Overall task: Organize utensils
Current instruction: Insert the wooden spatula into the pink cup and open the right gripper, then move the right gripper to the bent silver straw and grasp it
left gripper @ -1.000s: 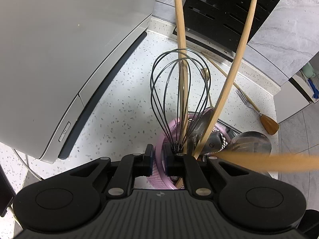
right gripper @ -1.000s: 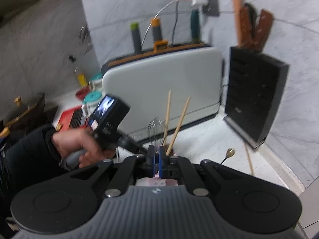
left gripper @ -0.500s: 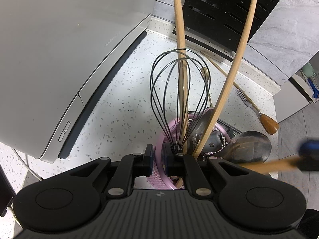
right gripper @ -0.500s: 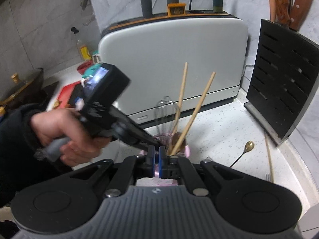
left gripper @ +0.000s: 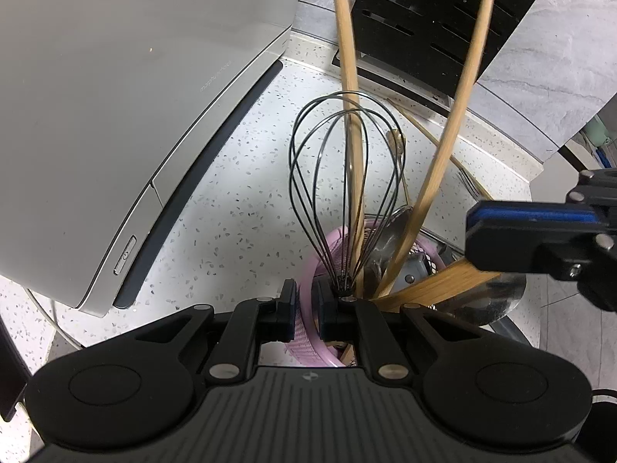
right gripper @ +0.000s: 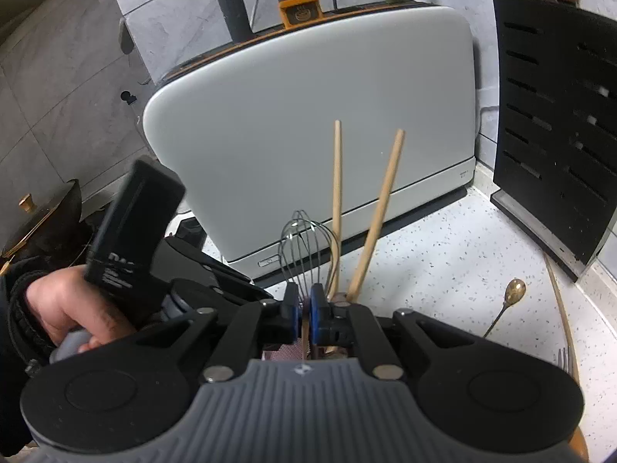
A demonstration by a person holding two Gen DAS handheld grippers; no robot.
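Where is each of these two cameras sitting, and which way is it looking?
Left wrist view: it rides on the left gripper, looking steeply down past its fingers, closed on the rim of the pink holder; the right gripper enters from the right with a flat wooden utensil.
Right wrist view: it rides on the right gripper, facing the white appliance; the person's hand holding the left gripper shows at left.
Both show the whisk, two wooden sticks, appliance and black slotted block.
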